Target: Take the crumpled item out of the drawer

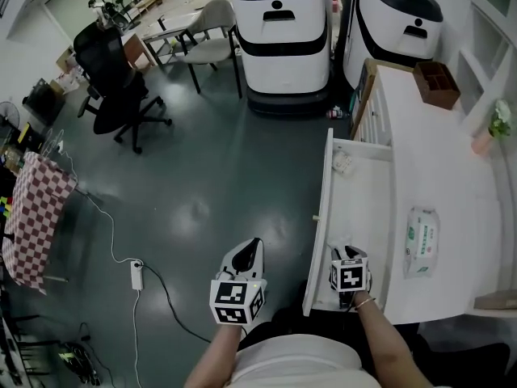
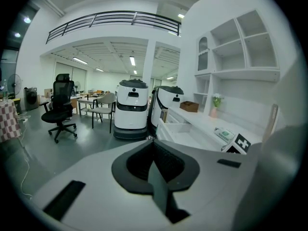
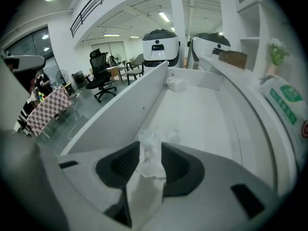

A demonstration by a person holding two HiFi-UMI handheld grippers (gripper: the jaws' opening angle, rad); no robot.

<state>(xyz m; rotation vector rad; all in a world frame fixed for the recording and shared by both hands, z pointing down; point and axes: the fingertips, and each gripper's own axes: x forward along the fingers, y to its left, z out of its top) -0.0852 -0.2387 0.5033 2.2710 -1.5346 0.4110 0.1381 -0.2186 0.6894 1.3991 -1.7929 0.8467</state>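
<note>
The white drawer (image 1: pixel 321 217) stands pulled out from the white counter. My right gripper (image 1: pixel 347 255) is over its near end, shut on a crumpled white tissue (image 3: pixel 153 153) that sticks up between the jaws (image 3: pixel 150 150). A second crumpled white wad (image 1: pixel 342 162) lies at the drawer's far end, also seen in the right gripper view as a wad (image 3: pixel 174 84). My left gripper (image 1: pixel 250 247) hangs over the floor left of the drawer front; its jaws (image 2: pixel 154 146) are shut with nothing between them.
A pack of wet wipes (image 1: pixel 421 241), a brown box (image 1: pixel 436 83) and a small potted plant (image 1: pixel 494 128) sit on the counter. Two white robots (image 1: pixel 283 31) stand beyond the drawer. An office chair (image 1: pixel 113 87), a checkered table (image 1: pixel 36 217) and a floor power strip (image 1: pixel 136 275) are at left.
</note>
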